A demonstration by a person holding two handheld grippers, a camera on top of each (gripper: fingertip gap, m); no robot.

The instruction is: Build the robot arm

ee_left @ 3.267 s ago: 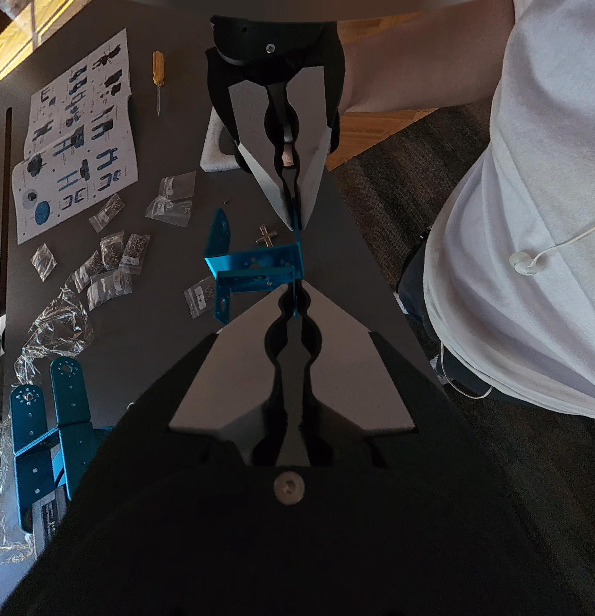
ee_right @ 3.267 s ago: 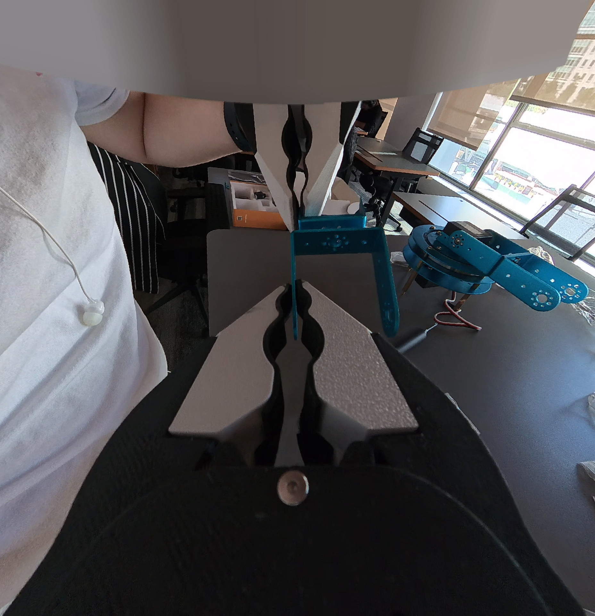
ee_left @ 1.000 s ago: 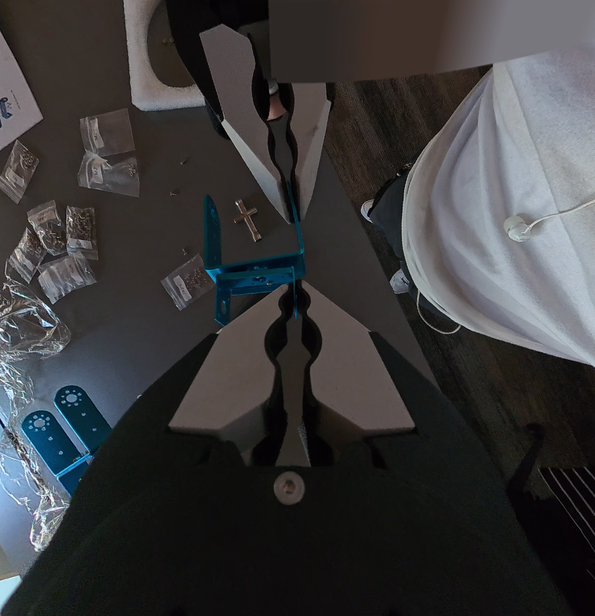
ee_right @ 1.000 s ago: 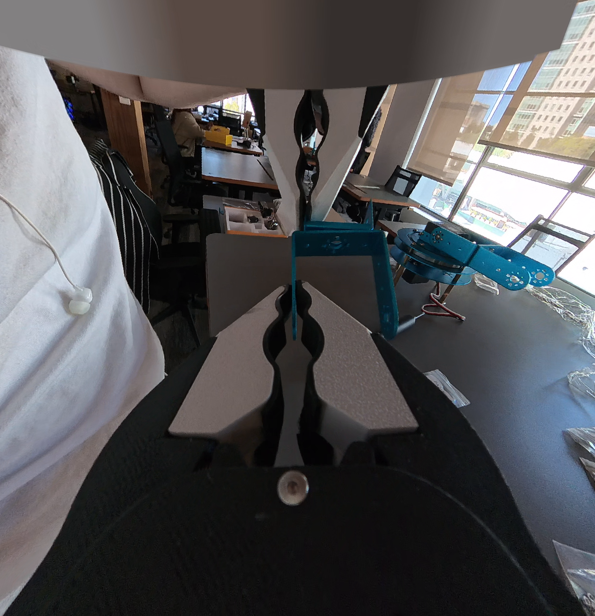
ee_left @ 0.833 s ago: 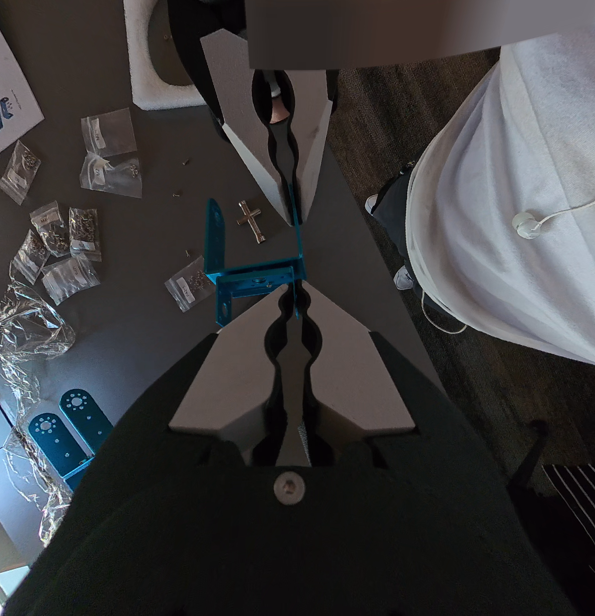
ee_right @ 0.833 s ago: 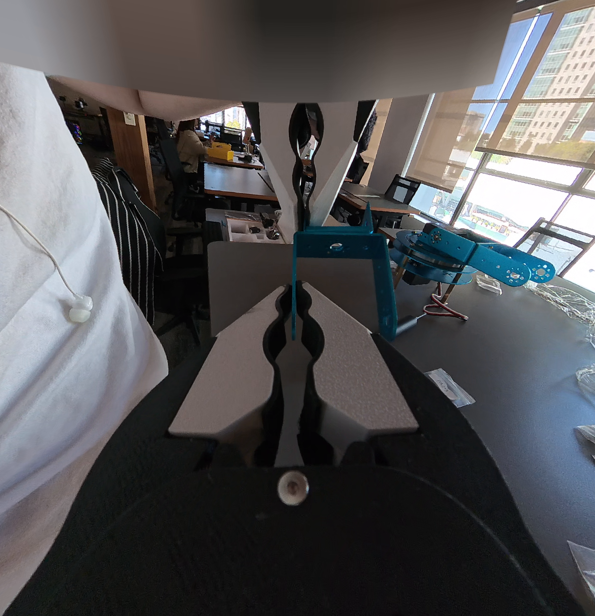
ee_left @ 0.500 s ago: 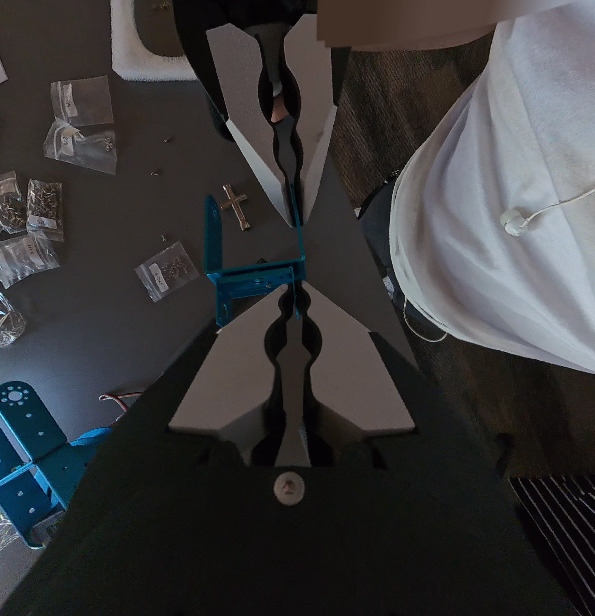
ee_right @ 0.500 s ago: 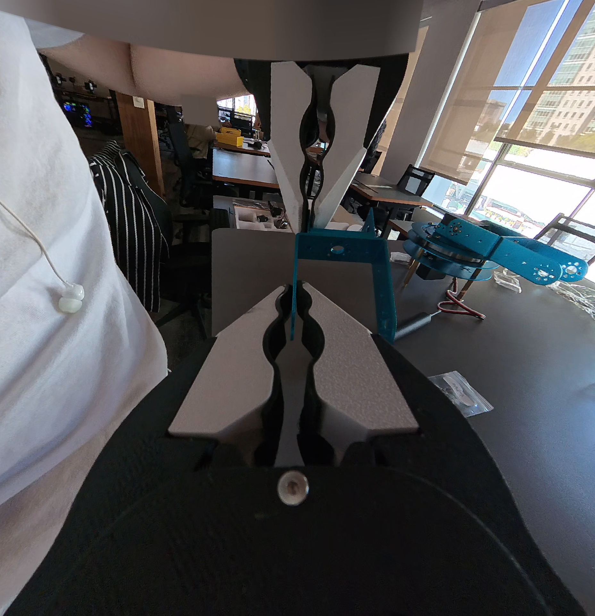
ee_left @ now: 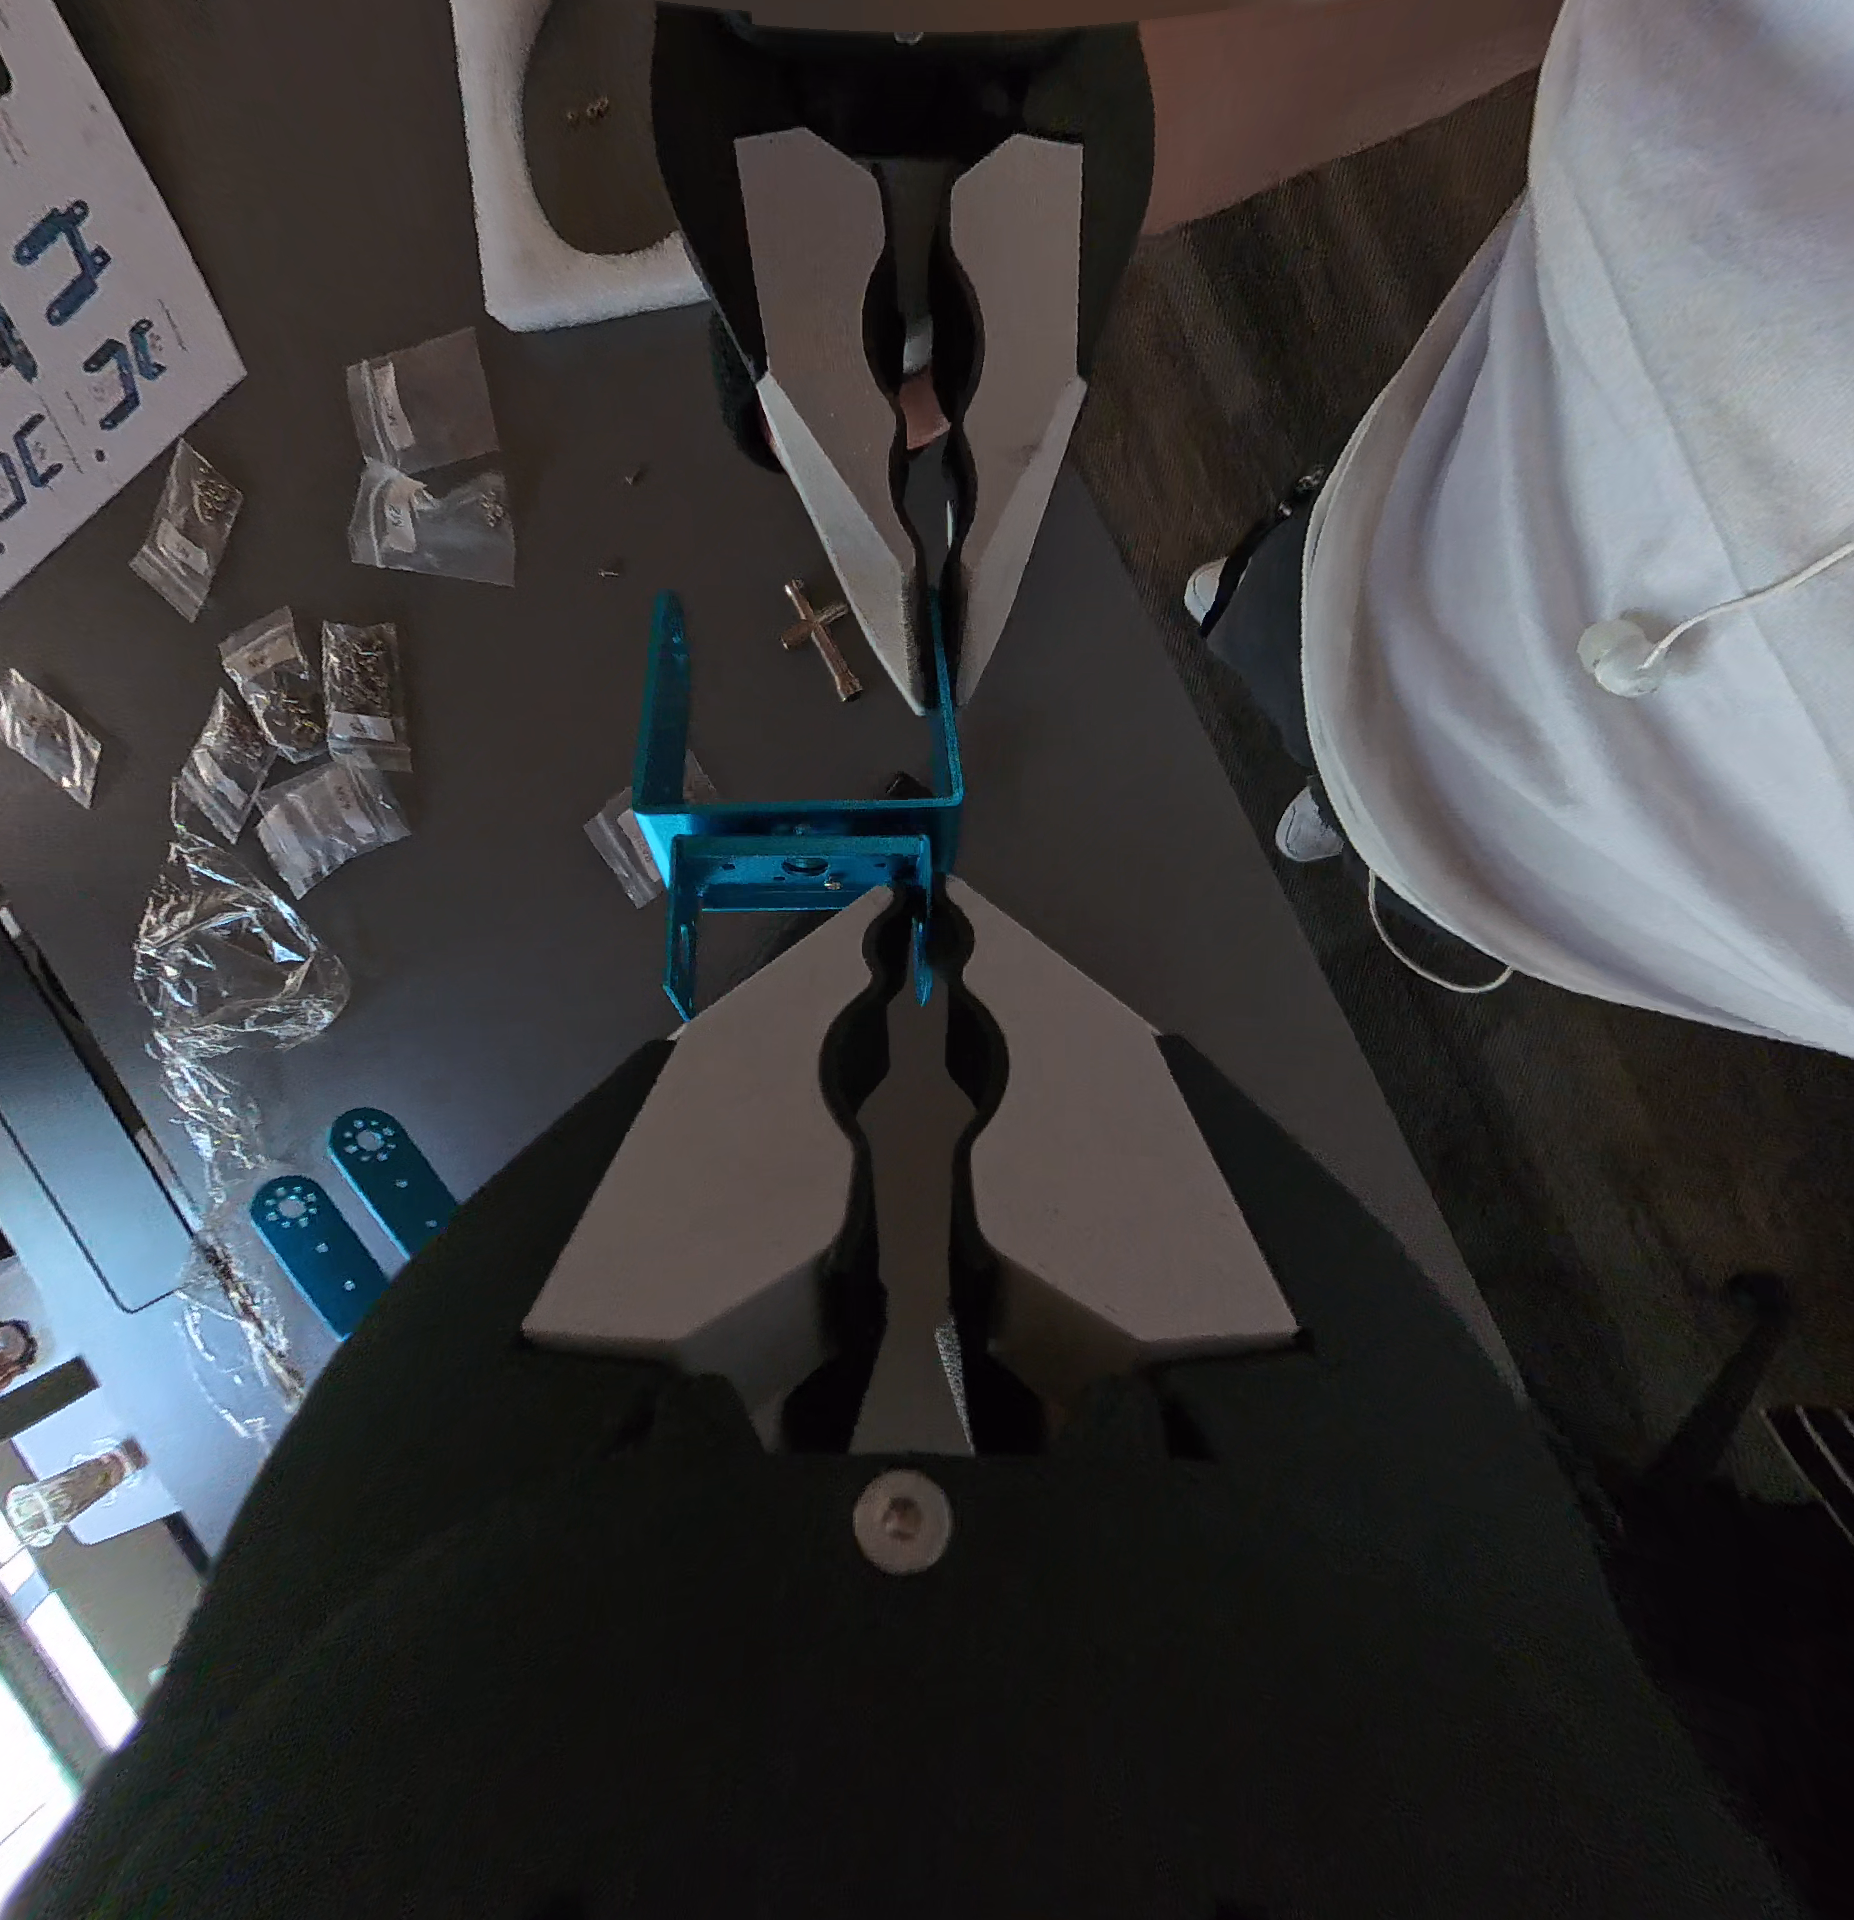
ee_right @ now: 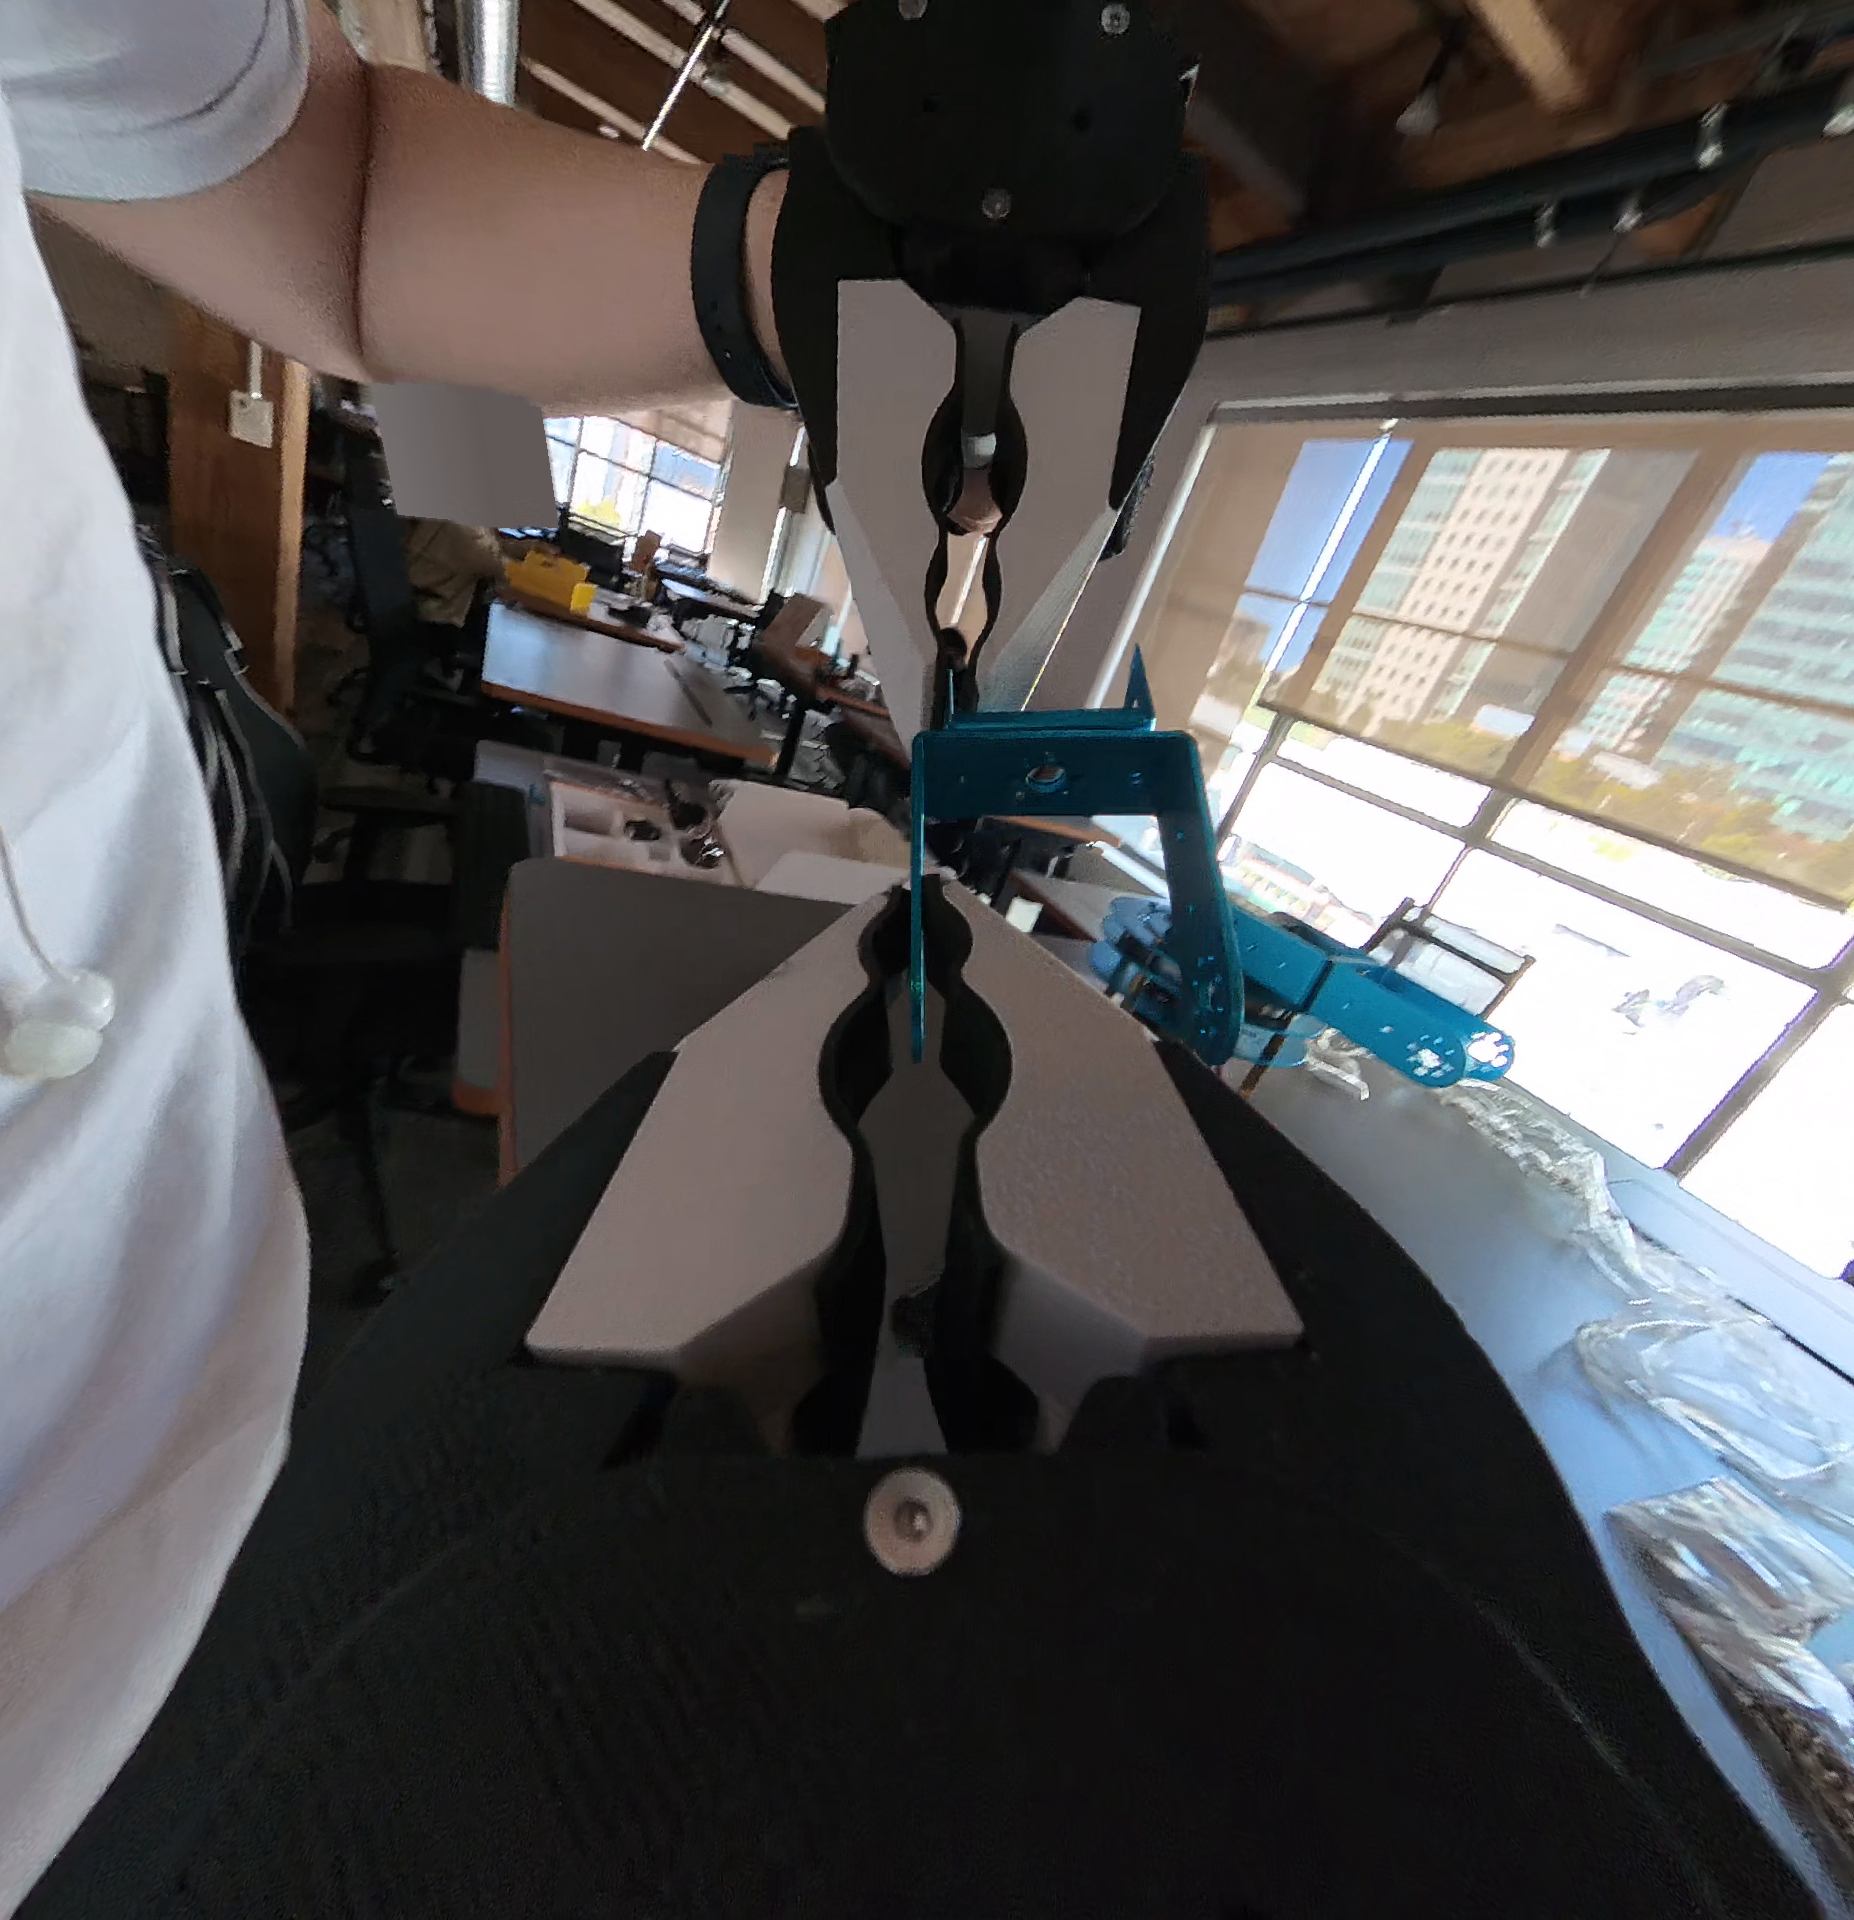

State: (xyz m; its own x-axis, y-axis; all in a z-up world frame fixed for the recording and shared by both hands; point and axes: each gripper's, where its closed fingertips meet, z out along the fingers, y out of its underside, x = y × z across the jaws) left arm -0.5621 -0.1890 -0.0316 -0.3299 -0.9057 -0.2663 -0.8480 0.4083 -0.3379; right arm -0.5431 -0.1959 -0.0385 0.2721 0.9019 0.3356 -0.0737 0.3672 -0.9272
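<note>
Two blue metal U-brackets are joined back to back into one piece (ee_left: pixel 798 821) and held in the air between both grippers. My left gripper (ee_left: pixel 925 904) is shut on one leg of the smaller bracket. My right gripper (ee_right: pixel 918 904) is shut on one leg of the larger bracket (ee_right: pixel 1048 774). Each gripper faces the other: the right one (ee_left: pixel 938 696) shows at the top of the left wrist view, the left one (ee_right: pixel 949 707) at the top of the right wrist view. The piece hangs above the near edge of a dark table (ee_left: pixel 507 977).
On the table lie several small bags of screws (ee_left: pixel 320 727), a metal cross wrench (ee_left: pixel 824 639), an instruction sheet (ee_left: pixel 61 312), a white foam block (ee_left: pixel 580 156), crumpled plastic wrap (ee_left: pixel 237 956) and a blue arm assembly (ee_right: pixel 1349 997). A person in a white shirt (ee_left: pixel 1629 520) stands beside the table. From either gripper's tips it is about 25 centimeters to the blue arm assembly (ee_right: pixel 1349 997).
Both grippers have kept their hold on the joined brackets and turned together. The right wrist view has tilted upward, so the ceiling and windows now show behind the piece.
</note>
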